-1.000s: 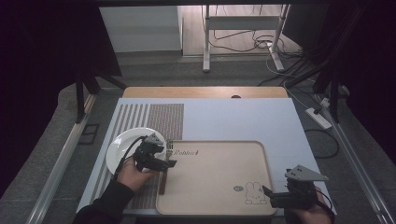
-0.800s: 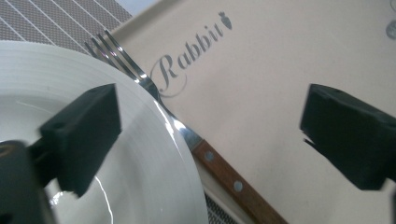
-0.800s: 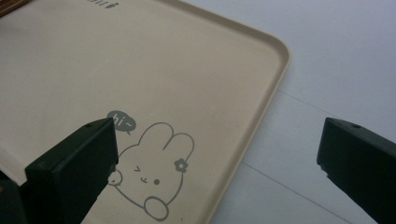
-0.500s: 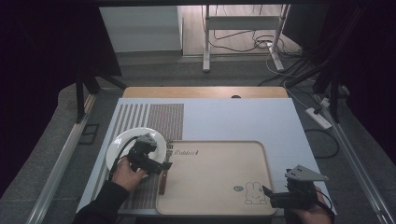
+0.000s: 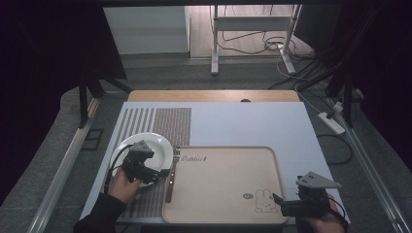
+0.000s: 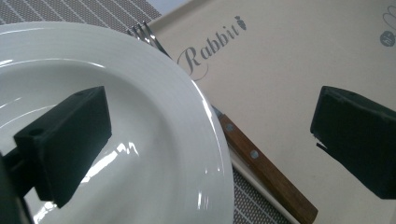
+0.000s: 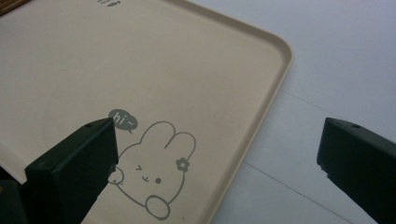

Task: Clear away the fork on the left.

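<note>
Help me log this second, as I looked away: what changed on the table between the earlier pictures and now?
The left gripper drew back from the tray's left edge toward the white plate, and its jaws have just been opening; nothing sits between them now. The wooden-handled fork lies beside the tray, free of the gripper. The right gripper stayed at the tray's near right corner, open and empty; plate, tray and striped mat kept their places.

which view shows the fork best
The left gripper view: the fork lies close up, wooden riveted handle beside the plate, tines peeking past its rim against the tray. The high view shows it whole but tiny, between plate and tray. The right gripper view looks at the tray's rabbit corner instead.
</note>
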